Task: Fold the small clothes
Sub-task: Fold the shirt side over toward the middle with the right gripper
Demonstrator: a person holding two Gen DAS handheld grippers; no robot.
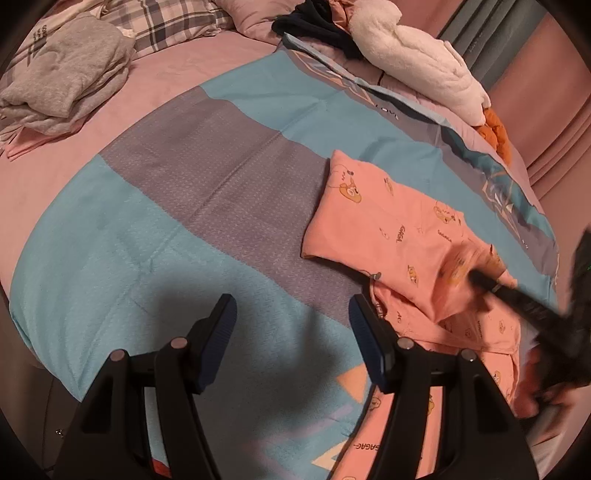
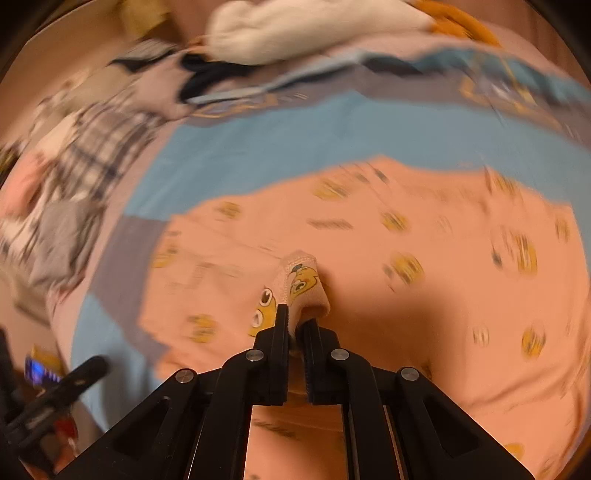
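A pink garment with yellow cartoon prints (image 1: 399,225) lies on the blue and grey bedspread (image 1: 177,206), partly folded, at the right of the left wrist view. My left gripper (image 1: 291,314) is open and empty, just left of the garment's near part. My right gripper (image 2: 295,321) is shut on a hemmed edge of the pink garment (image 2: 306,284) and holds it above the rest of the cloth. It also shows blurred in the left wrist view (image 1: 480,280), over the garment. The right wrist view is motion-blurred.
A folded grey garment (image 1: 62,74) lies at the far left on the pink sheet. A plaid pillow (image 1: 173,22) is at the back. A white fluffy cloth (image 1: 417,55), dark clothing (image 1: 314,26) and an orange item (image 1: 495,129) are piled at the back right.
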